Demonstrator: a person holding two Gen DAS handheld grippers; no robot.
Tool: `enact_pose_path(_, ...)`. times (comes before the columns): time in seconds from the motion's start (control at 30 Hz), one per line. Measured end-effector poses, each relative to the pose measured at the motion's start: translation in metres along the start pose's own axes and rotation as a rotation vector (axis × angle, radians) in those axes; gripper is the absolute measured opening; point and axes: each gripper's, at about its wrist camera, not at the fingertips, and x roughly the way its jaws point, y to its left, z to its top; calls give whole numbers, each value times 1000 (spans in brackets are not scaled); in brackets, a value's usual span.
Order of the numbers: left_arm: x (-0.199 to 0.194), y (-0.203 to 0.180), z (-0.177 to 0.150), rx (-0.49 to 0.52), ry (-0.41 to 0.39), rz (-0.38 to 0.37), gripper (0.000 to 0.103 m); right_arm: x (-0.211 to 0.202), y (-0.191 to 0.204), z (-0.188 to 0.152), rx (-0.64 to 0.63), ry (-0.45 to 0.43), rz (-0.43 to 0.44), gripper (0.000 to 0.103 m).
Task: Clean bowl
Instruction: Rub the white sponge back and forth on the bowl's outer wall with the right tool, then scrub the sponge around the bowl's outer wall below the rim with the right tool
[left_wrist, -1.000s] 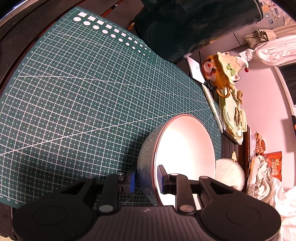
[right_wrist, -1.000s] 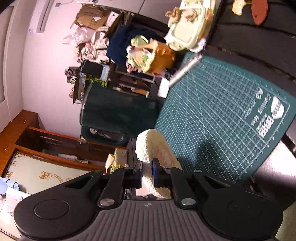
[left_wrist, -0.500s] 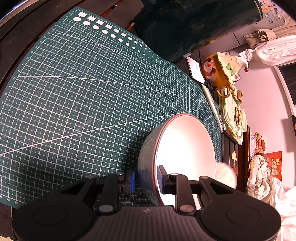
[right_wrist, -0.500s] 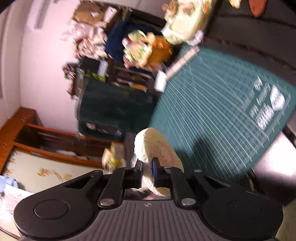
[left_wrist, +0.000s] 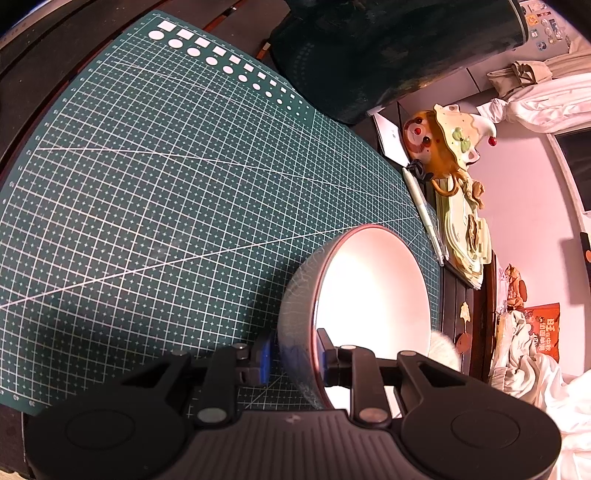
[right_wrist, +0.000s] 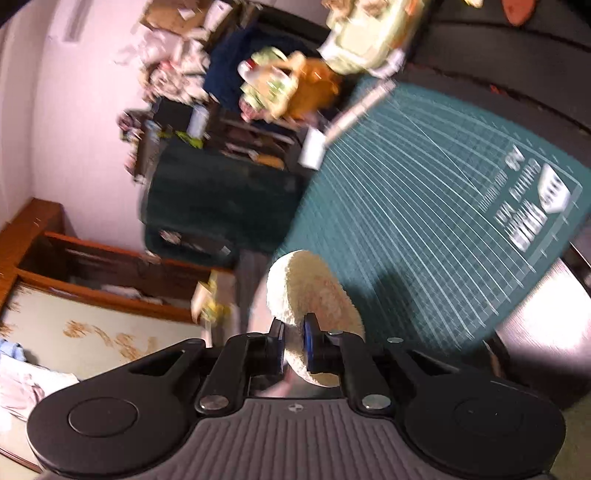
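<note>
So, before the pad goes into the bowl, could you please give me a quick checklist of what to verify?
1. Left tool clamped on the bowl wall, one finger outside, one inside: ok.
2. Bowl's open side clear of obstructions: ok, the white interior shows nothing in it.
3. Right tool shut on the round scrubbing pad: ok, the pad sits pinched between both fingers.
4. Pad near the bowl: ok; in the left wrist view a fluffy white edge peeks beside the rim.
5. Pad touching the bowl's interior: not ok, it lies outside the rim.
6. Bowl resting on the cutting mat or lifted: cannot tell.
</note>
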Motion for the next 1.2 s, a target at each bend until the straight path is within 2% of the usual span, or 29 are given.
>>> enact_pose_path(0.33, 0, 1, 3, 9, 22, -8, 23, -2, 4, 19, -13, -86, 47, 10)
enact_pose_path(0.5, 3, 7, 14, 17, 84, -38, 21, 3, 6, 16, -51, -41, 74, 10)
enact_pose_path(0.57, 3, 6, 16, 43, 99, -29, 17, 1, 9, 15, -63, -15, 65, 10)
enact_pose_path(0.77, 9, 0, 23, 135, 144, -22, 18, -8, 12, 8, -101, 48, 69, 11)
enact_pose_path(0.83, 10, -1, 24, 147, 148, -29, 19, -13, 11, 10, -112, 42, 61, 10)
enact_pose_path(0.9, 12, -5, 23, 174, 144, -24, 20, -17, 6, 17, -100, -9, 66, 10)
enact_pose_path(1.0, 14, -12, 22, 213, 138, -9, 20, -13, 6, 26, -86, -30, 95, 10)
enact_pose_path(1.1, 18, -15, 24, 211, 138, -17, 20, -5, 12, 25, -132, -7, 98, 10)
enact_pose_path(1.2, 21, -15, 26, 202, 134, -28, 20, -2, 3, 19, -105, 22, 116, 11)
